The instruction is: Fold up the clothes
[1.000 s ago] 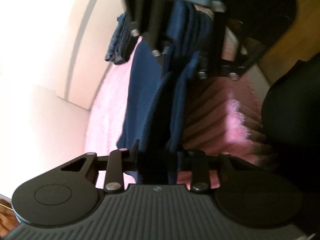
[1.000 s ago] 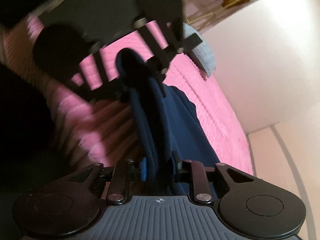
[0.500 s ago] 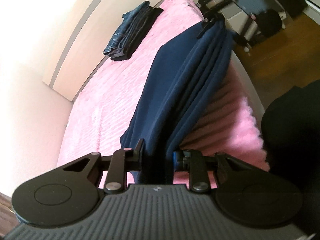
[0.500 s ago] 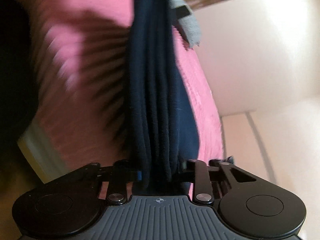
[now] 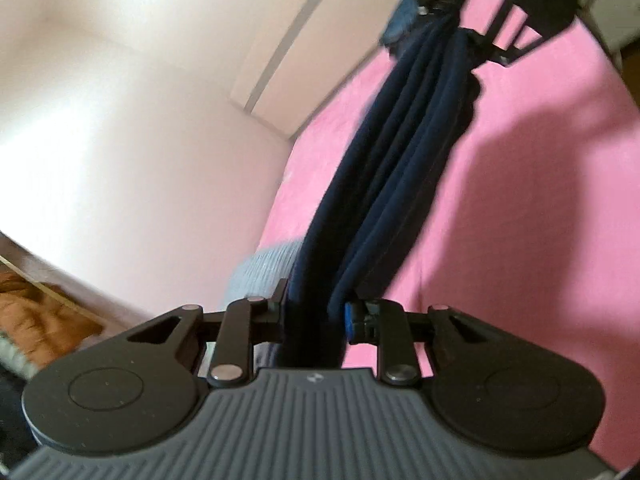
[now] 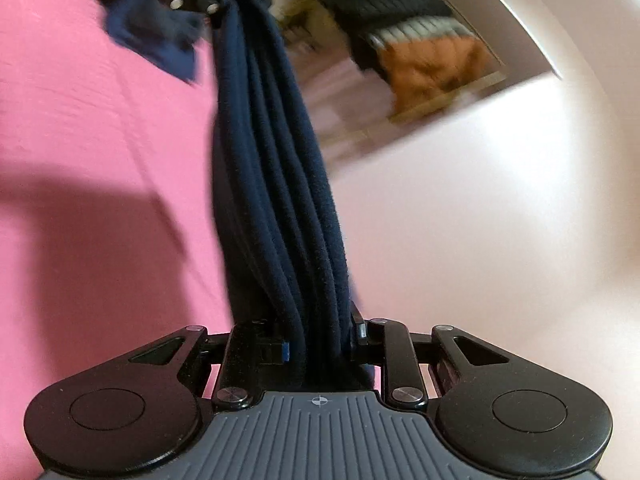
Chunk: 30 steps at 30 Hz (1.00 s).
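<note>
Above pink bedspread [image 5: 540,208], garment [image 5: 400,168] now taut.

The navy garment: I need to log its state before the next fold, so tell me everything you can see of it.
The navy garment is a dark blue, soft, matte knit, gathered into several long parallel folds. It hangs stretched like a band between the left gripper and the right gripper, each shut on one bunched end, and appears lifted above the pink bedspread, where it casts a shadow. Its full shape cannot be told.
</note>
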{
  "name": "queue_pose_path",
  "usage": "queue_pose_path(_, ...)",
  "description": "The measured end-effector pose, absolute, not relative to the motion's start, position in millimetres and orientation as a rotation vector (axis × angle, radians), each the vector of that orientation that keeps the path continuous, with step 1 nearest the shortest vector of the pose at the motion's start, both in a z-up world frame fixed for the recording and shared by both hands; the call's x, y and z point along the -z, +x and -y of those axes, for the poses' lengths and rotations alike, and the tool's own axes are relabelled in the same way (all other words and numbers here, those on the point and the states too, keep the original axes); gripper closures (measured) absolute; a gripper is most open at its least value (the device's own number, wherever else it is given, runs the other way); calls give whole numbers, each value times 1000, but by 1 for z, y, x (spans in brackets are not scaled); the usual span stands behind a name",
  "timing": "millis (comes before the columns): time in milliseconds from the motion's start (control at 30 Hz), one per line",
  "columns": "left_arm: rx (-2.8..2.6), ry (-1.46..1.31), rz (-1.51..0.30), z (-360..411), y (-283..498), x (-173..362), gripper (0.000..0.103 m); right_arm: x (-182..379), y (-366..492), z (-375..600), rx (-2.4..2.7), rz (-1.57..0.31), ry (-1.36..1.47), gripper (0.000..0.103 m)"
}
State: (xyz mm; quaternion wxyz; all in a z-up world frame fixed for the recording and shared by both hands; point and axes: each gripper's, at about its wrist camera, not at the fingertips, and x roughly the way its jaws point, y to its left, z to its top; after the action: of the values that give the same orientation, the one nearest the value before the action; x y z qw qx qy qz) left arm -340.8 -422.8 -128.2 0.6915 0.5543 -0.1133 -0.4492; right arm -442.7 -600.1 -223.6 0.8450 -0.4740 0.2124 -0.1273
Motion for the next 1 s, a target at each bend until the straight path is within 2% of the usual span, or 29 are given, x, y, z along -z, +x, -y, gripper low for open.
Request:
queue_pose_path(100, 986, 1279, 161, 368, -359, 173, 80, 270, -449, 554, 123, -511, -1002, 80)
queue_pose_path(167, 1021, 1321, 30, 340, -374, 219, 76, 300, -461, 526, 37, -561, -1010, 79)
queue_pose_path(200, 1047, 1353, -36, 328, -382, 244, 72, 311, -468, 516, 9, -574, -1023, 69)
queue_pose_path(233, 1074, 1387, -103, 317, -391, 269, 72, 323, -476, 506, -19, -587, -1035, 64)
queue_pose_path(300, 1031, 1431, -112, 297, -409, 301, 67, 335, -488, 495, -53, -619, -1030, 55)
queue_pose_path(367, 994, 1402, -120, 284, -418, 304, 67, 328, -497, 509, -50, -648, -949, 53)
queue_pose_path(500, 944, 1190, -292, 249, -401, 266, 63, 306, -528, 505, 23, -726, -745, 50)
queue_pose_path(667, 873, 903, -382, 235, -366, 214, 63, 252, -530, 556, 120, -644, -181, 50)
queue_pose_path(833, 985, 634, -435, 285, -340, 189, 62, 230, -488, 603, 142, -555, 235, 48)
queue_pose_path(1000, 1118, 556, -488, 359, -326, 204, 61, 248, -464, 648, 166, -625, 484, 49)
